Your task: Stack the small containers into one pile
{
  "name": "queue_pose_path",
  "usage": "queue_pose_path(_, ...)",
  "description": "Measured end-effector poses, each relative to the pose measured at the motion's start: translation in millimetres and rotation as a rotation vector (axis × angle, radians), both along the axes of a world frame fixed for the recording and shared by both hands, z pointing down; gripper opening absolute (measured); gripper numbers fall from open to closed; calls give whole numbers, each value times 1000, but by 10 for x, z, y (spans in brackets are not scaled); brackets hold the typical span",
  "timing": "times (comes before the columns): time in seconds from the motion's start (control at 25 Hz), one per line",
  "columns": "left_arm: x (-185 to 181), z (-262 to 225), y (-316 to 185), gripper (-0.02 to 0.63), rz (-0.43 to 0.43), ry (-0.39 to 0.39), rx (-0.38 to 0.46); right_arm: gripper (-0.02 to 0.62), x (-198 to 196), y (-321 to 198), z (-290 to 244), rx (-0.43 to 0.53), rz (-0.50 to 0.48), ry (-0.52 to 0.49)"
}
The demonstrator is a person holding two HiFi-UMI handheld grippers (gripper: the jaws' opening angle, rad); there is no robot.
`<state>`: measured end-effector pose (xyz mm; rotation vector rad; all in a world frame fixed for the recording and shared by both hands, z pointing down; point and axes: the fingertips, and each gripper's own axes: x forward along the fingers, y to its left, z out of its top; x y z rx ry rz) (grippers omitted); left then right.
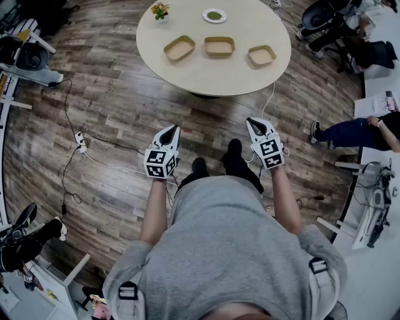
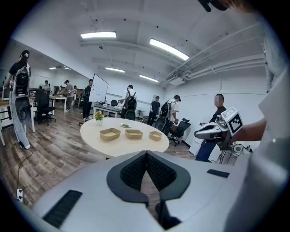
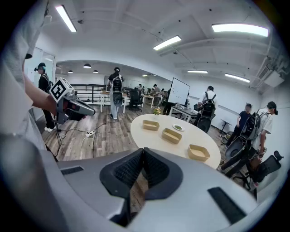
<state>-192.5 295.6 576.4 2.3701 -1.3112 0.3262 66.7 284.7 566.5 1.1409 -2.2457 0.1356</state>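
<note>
The left container [image 1: 180,48], middle container [image 1: 220,46] and right container [image 1: 262,56] sit apart in a row across the middle of the round table [image 1: 237,78]. Short of its near edge, above the floor [image 1: 112,100], the left gripper [image 1: 167,129] and right gripper [image 1: 255,122] hang with jaws together, holding nothing.

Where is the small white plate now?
In the head view, the white plate lies near the far edge of the table, right of the flower pot and behind the middle container.

Open-plan office. Swivel chair [image 1: 320,14] at one o'clock past round table [image 1: 237,72]. Whiteboard [image 2: 99,88], desks [image 2: 105,108], ceiling strip lights [image 2: 98,35] beyond.
</note>
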Motion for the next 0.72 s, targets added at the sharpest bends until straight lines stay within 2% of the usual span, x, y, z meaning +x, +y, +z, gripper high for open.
queue_pose_path(0.72,120,-149,69,20,49,6,9,6,89,141,-6,17,79,-39)
